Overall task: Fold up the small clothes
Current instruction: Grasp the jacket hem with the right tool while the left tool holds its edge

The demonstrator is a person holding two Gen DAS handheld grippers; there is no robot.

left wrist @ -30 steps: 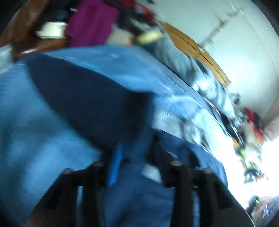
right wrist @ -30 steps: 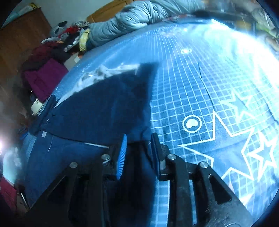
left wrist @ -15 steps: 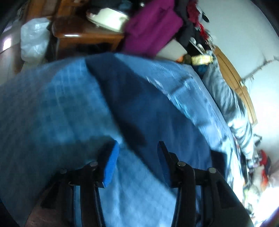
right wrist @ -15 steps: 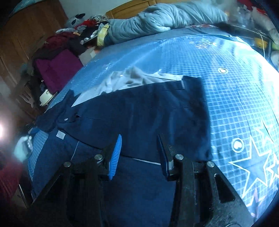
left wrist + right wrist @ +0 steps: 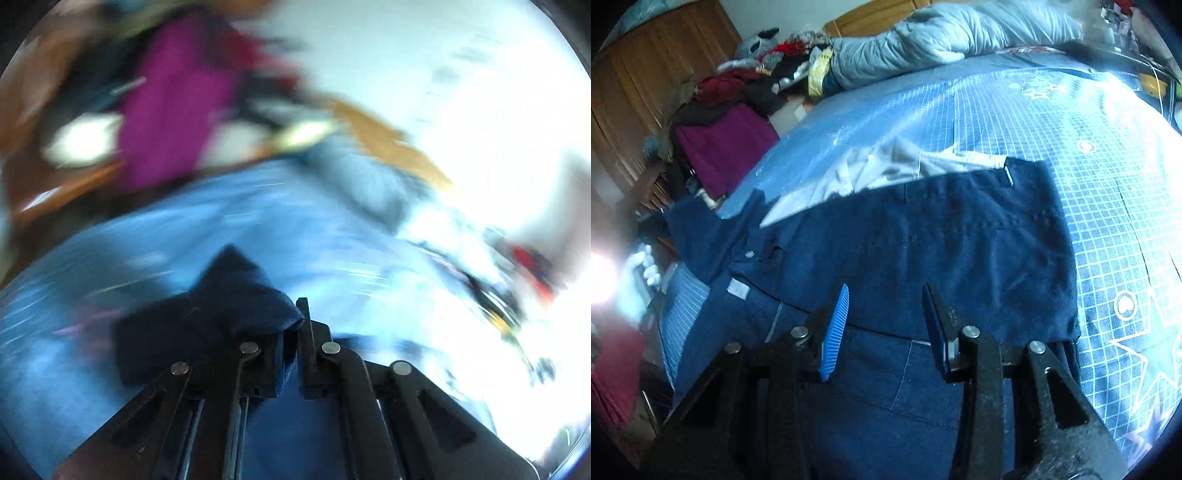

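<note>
A: Where are your shorts [image 5: 923,251]?

B: Spread flat on the blue bedsheet [image 5: 1108,206], folded over; a grey cloth [image 5: 871,170] peeks out beyond them.

A: And your right gripper [image 5: 886,325]?

B: Jaws apart, hovering over the near edge; nothing between them.

A: Your left gripper [image 5: 291,343]?

B: Clamped on a bunched dark corner of the shorts [image 5: 236,295]; that view is blurred; your hand [image 5: 642,269] shows at far left.

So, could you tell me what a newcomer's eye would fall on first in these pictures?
Probably the dark navy garment spread flat across the blue grid-patterned bedsheet, with the open right gripper above its near edge. In the blurred left wrist view, the left gripper pinches a bunched navy corner. A magenta cloth stands out beside the bed.
</note>
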